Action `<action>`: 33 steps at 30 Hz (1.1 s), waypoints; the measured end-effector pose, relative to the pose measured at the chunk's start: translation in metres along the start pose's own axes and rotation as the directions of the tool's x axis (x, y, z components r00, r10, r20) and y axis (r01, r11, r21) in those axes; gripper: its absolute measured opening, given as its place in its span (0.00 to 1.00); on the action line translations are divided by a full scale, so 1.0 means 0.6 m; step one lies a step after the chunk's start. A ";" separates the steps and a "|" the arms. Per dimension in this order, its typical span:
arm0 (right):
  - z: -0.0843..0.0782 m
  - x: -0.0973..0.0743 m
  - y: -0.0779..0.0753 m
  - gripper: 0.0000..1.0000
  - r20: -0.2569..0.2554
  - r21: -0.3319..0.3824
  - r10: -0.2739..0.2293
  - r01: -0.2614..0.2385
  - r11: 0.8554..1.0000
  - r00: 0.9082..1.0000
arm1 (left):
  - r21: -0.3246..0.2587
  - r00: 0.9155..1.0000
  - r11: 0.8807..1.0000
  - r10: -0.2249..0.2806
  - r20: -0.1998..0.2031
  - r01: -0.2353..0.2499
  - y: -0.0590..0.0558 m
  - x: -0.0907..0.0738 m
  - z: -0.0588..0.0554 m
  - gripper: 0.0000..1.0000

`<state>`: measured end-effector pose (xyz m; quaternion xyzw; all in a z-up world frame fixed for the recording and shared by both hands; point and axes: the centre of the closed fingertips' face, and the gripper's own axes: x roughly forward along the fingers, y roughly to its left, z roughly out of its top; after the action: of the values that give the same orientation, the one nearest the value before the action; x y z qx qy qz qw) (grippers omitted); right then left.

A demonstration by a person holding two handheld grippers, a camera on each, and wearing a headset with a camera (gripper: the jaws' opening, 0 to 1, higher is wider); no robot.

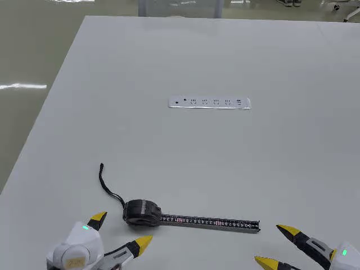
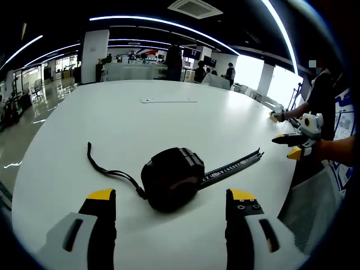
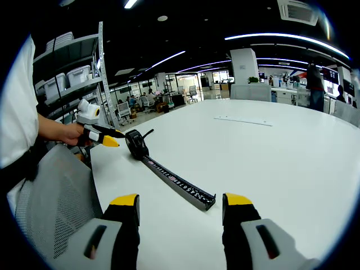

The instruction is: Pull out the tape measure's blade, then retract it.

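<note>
A black tape measure lies on the white table, its dark blade drawn out to the right with the tip flat on the surface. A black wrist strap trails up-left from the case. My left gripper is open just in front of the case, its yellow-tipped jaws to either side and not touching. My right gripper is open near the blade tip, a short way before it, holding nothing. The case sits farther off in the right gripper view.
A white power strip lies flat at mid-table, beyond the tape. The table's left edge drops to a shiny floor. Shelving and people stand in the background.
</note>
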<state>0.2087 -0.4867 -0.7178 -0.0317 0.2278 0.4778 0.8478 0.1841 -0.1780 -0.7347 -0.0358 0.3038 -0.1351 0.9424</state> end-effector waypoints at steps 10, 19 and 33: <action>-0.004 0.007 -0.001 0.59 -0.008 -0.005 0.010 -0.010 1.000 1.000 | -0.050 1.000 0.999 0.020 -0.007 -0.020 -0.007 0.015 0.000 0.79; -0.009 0.012 -0.005 0.58 -0.006 0.015 0.020 -0.020 1.000 1.000 | -0.087 0.999 0.995 0.042 -0.018 -0.043 -0.017 0.030 -0.002 0.79; -0.005 0.024 -0.016 0.56 -0.011 0.001 0.037 -0.037 0.999 0.999 | -0.128 0.992 0.984 0.122 -0.023 -0.124 -0.003 0.044 0.006 0.76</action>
<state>0.2218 -0.4814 -0.7280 -0.0298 0.2332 0.4934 0.8374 0.2063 -0.1869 -0.7463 -0.0771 0.3208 -0.0568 0.9423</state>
